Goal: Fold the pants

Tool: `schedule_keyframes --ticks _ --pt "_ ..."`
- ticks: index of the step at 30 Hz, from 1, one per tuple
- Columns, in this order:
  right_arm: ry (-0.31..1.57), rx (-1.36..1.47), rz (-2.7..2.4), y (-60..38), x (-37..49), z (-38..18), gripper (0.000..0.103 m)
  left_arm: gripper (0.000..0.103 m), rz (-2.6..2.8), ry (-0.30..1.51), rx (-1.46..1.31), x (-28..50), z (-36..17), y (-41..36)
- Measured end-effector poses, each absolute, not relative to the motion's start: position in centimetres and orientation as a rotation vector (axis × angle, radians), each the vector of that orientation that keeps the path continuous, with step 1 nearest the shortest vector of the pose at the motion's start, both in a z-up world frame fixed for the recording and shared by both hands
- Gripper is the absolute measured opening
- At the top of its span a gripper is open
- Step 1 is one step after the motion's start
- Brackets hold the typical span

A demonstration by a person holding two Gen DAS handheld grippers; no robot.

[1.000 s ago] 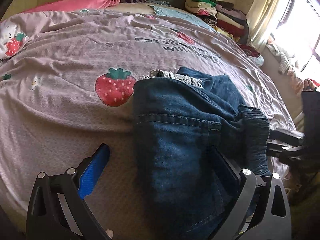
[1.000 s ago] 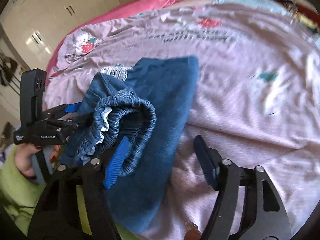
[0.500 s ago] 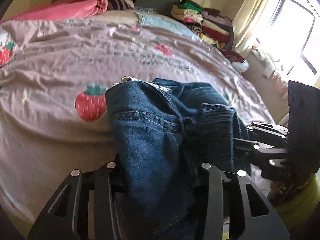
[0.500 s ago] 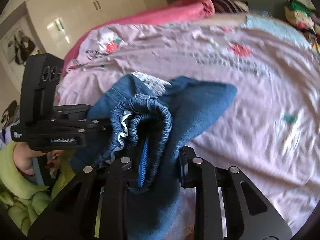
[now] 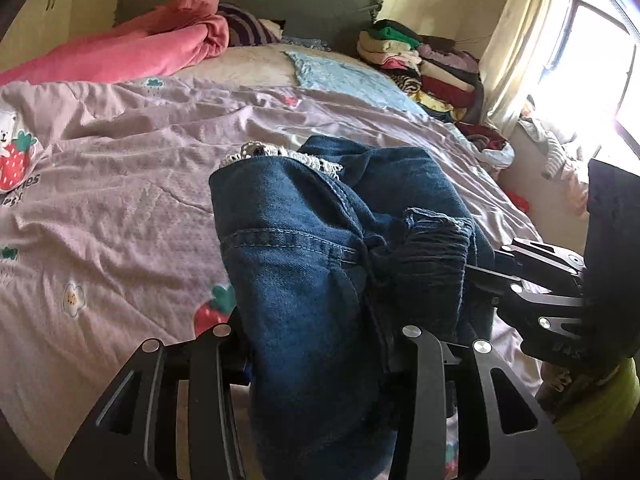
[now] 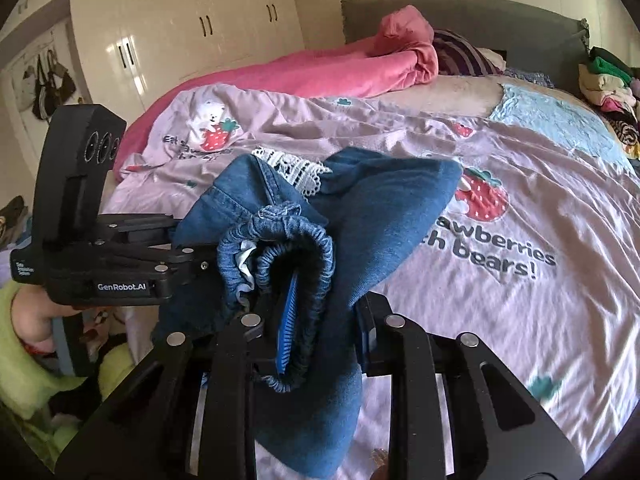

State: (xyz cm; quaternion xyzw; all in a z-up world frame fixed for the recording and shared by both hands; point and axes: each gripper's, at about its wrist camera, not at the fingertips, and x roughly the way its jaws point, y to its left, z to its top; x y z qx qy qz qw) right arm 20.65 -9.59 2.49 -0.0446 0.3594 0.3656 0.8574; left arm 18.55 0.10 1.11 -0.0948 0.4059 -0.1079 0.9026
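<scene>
Step in hand: pick-up of the denim pants by the waist end, both tongs engaged, garment raised off the bed.

Left tongs: jaws have just been closing and now stand narrow, clamped on a thick bunch of denim near a stitched pocket seam. Fabric fills the gap between the arms.

Right tongs: jaws have likewise just been closing and now stand narrow, pinching the gathered elastic waistband. One blue pad shows edge-on inside the ruffled band.

Location of pants: bunched between the two tongs, hanging in a heap above the near edge of the bed, over the lilac strawberry-print cover. A white lace trim pokes out at the top of the heap. Legs not laid out; the lower part drapes below both views, its end cannot be seen.

Judgement: fold itself not yet begun; this is the gather-and-lift stage.

Next move calls for: spreading the two tongs apart to pull the waistband taut, then laying the pants flat on the open cover further in. Grip must hold through the spread; elastic may slip.
</scene>
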Motion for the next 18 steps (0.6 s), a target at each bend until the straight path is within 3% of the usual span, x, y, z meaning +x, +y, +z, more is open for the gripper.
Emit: schedule_keyframes --ticks 7,10,12,18 --pt "0.799 -0.101 0.747 -9.2 22.7 0.8 0.018 0.039 -0.207 0.879 -0.192 20.3 -0.7 0.6" --pt "0.842 -0.106 0.72 -9.3 23.2 -0.2 0.018 0.045 -0.195 0.907 -0.189 20.7 -1.8 0.7" --pt "0.888 -0.113 0.689 -9.4 23.7 -1.2 0.026 0.057 -0.182 0.935 -0.185 21.0 -2.7 0.9" --pt "0.961 -0.092 0.631 -10.2 24.2 -3.4 0.038 0.068 -0.166 0.969 -0.207 21.1 -4.5 1.6"
